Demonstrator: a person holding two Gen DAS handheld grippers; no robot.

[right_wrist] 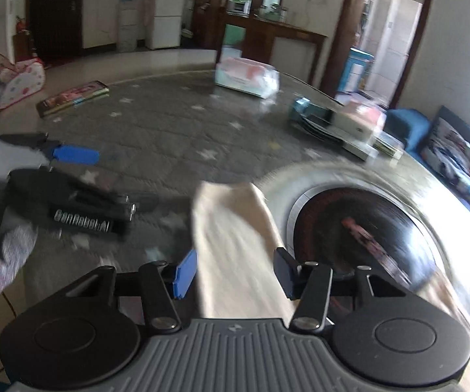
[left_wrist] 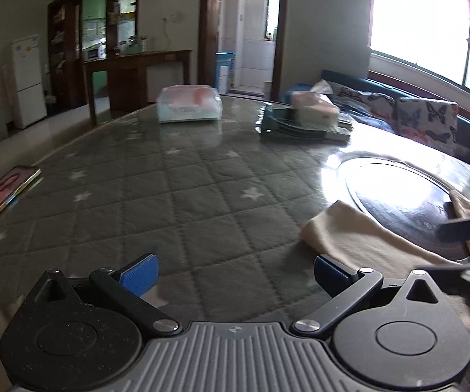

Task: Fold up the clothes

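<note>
Two grippers hover over the table [left_wrist: 176, 202]. Left gripper [left_wrist: 235, 269], lower centre of its view, gapes wide and empty, with the cream cloth [left_wrist: 359, 238] lying off to its right. Right gripper [right_wrist: 235, 276] stands part-open astride that cloth [right_wrist: 235, 228], pads apparently not pressing; its long axis runs away up-frame. Right hand is nearer.

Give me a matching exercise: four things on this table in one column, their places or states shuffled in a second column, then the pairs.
1. cream cloth garment
2. glossy picture book
3. clear-wrapped tissue pack
4. left gripper

A. at the table's far side
B. open, nothing between its fingers
C. flat at the table's left edge
D. between the right gripper's fingers

Pairs: 1-D, 2-C, 3-A, 4-B
</note>
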